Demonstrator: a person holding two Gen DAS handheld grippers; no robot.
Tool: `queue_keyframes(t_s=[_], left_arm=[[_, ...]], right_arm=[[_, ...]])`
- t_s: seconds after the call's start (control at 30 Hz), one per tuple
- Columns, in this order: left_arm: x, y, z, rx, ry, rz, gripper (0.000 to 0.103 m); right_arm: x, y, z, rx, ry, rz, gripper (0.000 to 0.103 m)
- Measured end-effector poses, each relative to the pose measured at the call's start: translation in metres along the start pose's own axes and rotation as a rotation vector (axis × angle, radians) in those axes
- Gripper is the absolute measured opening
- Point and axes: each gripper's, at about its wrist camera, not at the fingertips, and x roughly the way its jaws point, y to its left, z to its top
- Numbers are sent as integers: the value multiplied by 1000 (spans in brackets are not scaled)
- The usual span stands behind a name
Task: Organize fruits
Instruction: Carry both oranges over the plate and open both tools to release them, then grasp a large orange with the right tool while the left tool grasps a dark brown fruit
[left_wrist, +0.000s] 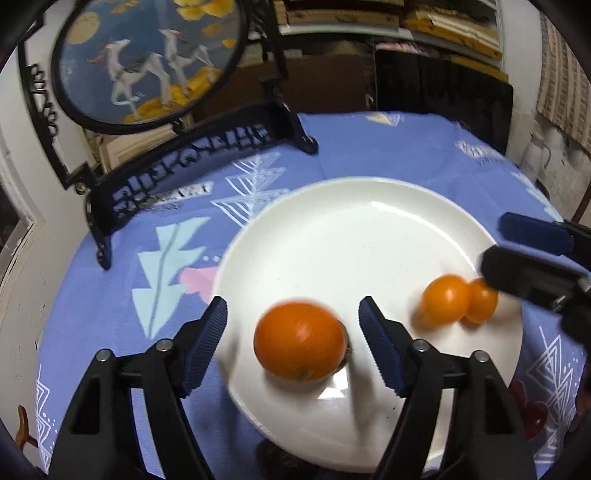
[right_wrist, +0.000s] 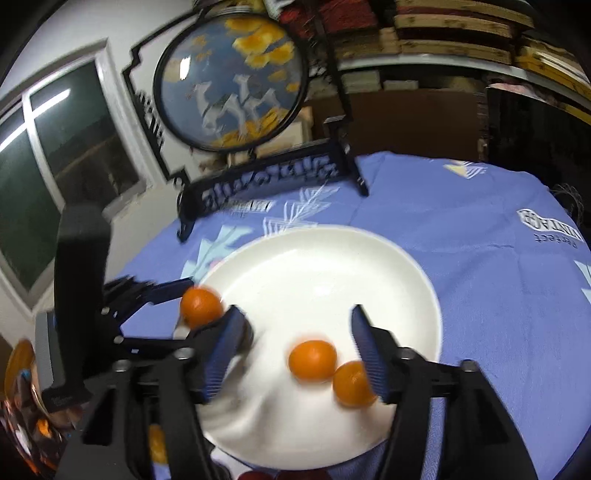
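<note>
A round table (left_wrist: 424, 147) is covered by a periwinkle cloth (left_wrist: 110, 295) printed with white line-drawn trees. At its far edge stands a black carved frame holding a round painted screen (left_wrist: 147, 59) of white deer and yellow leaves. Behind are cluttered wooden shelves (left_wrist: 443, 22); a dark window (right_wrist: 55, 147) is on the left wall.

A smooth, glossy white plate (left_wrist: 351, 240) holds three round oranges. The left gripper (left_wrist: 293, 343) has its jaws apart around the largest orange (left_wrist: 301, 339), pads clear of it. The right gripper (right_wrist: 295, 354) also has its jaws apart, one small orange (right_wrist: 312, 360) between them, another (right_wrist: 352, 384) just beside the right pad.
</note>
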Motion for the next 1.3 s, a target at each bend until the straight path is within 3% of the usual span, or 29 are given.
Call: queue_keyframes(t_s=[0.07,0.23,0.37,0.43,0.57,0.8,0.93,1.1,1.2,1.23,1.3], left_arm=[[-10,8,-2,-15,-14,3,72],[-34,26,-12,-63,-41,9,76],[-57,35,-24,-78,-55,23,79],[-68,37,-29,-80,-68,31,80],[-94,34,-44,-63,-88,17,81],[-139,15,-85,74,-135,-16,88],[-144,6,-109,122,-96,-70,88],[-141,-10,-143,211,-16,-141,88],[-139,-21,-158,250,12,-189,88],[-137,-25,-162,261,18,-196,88],[-133,-33,-167,284,36,-218,88]], right_arm=[[-13,-2,-2,12,-48,-9,81],[-76,6,-8,-8,-267,-114,100],[-124,15,-15,-37,-422,-109,100],[-142,20,-19,-59,-438,-97,100],[-151,27,-33,-117,-340,-80,100],[-138,49,-107,-255,-12,-72,100],[-123,55,-146,-288,151,-47,99],[-108,61,-164,-304,260,-34,97],[-94,65,-168,-333,314,-22,69],[-89,66,-170,-348,339,-13,45],[-88,66,-172,-348,336,1,43]])
